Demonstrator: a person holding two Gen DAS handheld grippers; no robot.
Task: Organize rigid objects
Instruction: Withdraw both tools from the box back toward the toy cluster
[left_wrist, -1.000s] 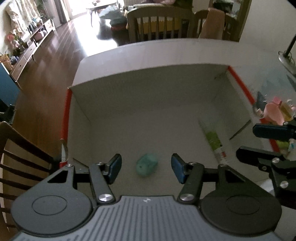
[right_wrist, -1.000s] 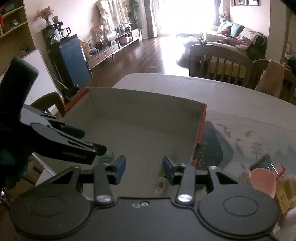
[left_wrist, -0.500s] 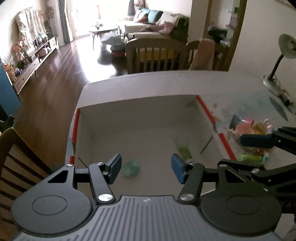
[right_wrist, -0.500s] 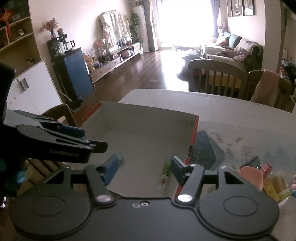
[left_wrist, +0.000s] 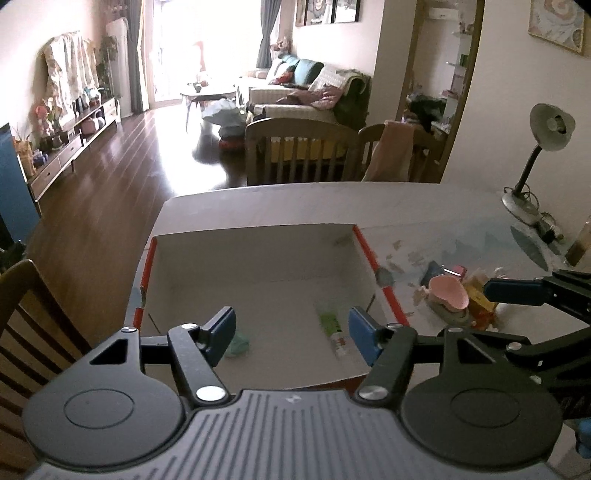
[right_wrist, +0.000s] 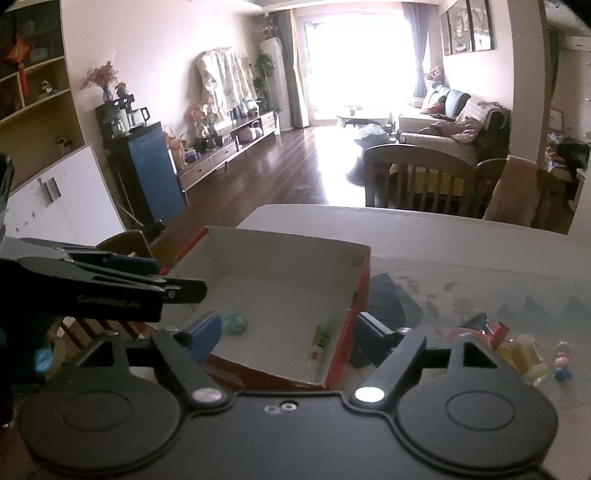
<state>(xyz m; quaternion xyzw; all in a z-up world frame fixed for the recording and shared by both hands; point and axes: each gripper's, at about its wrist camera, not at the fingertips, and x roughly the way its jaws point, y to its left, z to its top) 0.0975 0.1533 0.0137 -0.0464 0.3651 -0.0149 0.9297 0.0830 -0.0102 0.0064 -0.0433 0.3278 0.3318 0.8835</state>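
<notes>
Two items lie on the floor of the box (left_wrist: 255, 236): one tube (left_wrist: 334, 330) and one teal lump (left_wrist: 238, 344). The tube's long axis runs from the box's near wall toward its far wall, close beside the right, red-edged wall; its green end points to the far wall and its white end to the near wall. In the right wrist view the tube (right_wrist: 320, 341) sits against that same wall. We cannot tell which way the lump (right_wrist: 235, 324) faces; it rests near the box's near left corner.

We hold the left gripper (left_wrist: 291, 334) released, jaws well apart, nothing between them, raised over the near edge of the box. We hold the right gripper (right_wrist: 288, 334) released too, jaws spread wide and empty, its right finger outside the red wall.

One loose heap of small things, among them one pink bowl (left_wrist: 447, 293), lies on the table (left_wrist: 424, 206) to the right of the box. We cannot count the rest of the heap; it is blurred. One lamp (left_wrist: 537, 155) stands at the table's far right.
</notes>
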